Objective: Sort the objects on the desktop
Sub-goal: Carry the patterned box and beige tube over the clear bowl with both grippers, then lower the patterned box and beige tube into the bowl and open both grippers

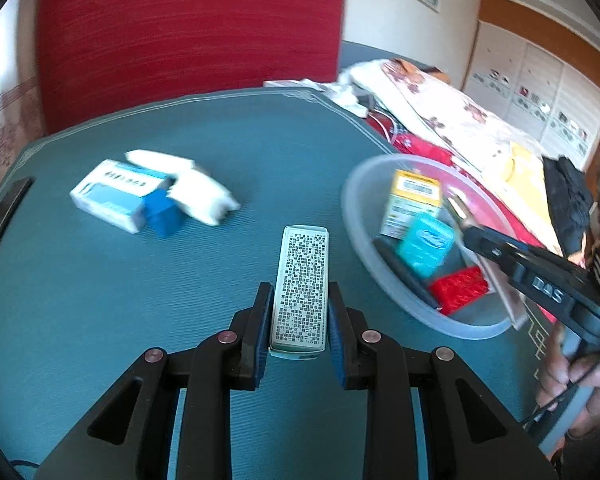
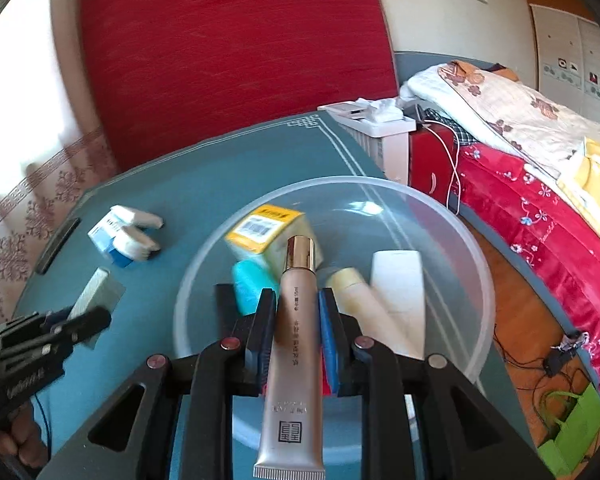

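Note:
My left gripper (image 1: 300, 304) is shut on a narrow white box with small print (image 1: 301, 288), held above the teal table (image 1: 100, 288). My right gripper (image 2: 298, 304) is shut on a beige cosmetic tube with a gold cap (image 2: 296, 320), held over the clear plastic bowl (image 2: 472, 248). The bowl (image 1: 356, 216) holds a yellow-topped box (image 1: 412, 204), a turquoise pack (image 1: 424, 248), a red item (image 1: 460, 290) and two pale tubes (image 2: 364, 304). The right gripper also shows in the left wrist view (image 1: 460, 210), and the left gripper in the right wrist view (image 2: 96, 316).
A white-and-blue box (image 1: 112, 196), a small blue box (image 1: 162, 214) and white packets (image 1: 198, 196) lie at the table's far left. A black flat object (image 1: 4, 220) lies by the left edge. A red chair back (image 1: 188, 28) stands behind; a bed (image 2: 540, 184) is to the right.

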Tool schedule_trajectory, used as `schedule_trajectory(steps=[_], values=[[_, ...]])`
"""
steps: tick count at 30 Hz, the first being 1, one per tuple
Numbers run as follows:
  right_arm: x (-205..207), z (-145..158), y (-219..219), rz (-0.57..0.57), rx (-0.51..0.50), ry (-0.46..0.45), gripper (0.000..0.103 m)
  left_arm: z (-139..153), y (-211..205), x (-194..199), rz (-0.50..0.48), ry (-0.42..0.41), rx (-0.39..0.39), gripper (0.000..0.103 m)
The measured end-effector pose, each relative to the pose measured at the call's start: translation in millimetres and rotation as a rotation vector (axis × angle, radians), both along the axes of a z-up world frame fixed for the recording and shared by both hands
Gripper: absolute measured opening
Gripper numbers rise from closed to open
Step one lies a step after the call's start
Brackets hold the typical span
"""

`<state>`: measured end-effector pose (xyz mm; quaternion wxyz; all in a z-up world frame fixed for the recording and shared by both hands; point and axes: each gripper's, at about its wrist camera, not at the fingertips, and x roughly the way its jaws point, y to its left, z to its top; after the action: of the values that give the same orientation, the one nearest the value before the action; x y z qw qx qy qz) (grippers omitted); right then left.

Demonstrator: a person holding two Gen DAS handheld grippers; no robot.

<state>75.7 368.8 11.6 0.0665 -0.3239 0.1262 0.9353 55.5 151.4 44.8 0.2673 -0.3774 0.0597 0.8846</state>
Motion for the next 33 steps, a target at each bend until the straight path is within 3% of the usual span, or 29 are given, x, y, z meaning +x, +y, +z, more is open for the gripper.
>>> schedule_trajectory(steps=[8,16,26,33], values=[[-15.2,-7.2,12.7,0.032,-0.021,0.009,0.024,5.4,39.8,3.5,-0.058,-0.012,-0.022,0.028],[-12.7,-1.3,20.2,0.033,-0.073,0.017,0.029,6.7,54.5,5.8,-0.087,-0.009,-0.031,0.028],[-3.5,15.1,30.9,-0.027,-0.086,0.073,0.049,2.9,67.3,4.2,-0.089,-0.018,-0.038,0.028],[2.8,24.8,43.2,-0.076,-0.103,0.105,0.055,5.3,88.7,6.7,-0.124,-0.006,-0.044,0.028]])
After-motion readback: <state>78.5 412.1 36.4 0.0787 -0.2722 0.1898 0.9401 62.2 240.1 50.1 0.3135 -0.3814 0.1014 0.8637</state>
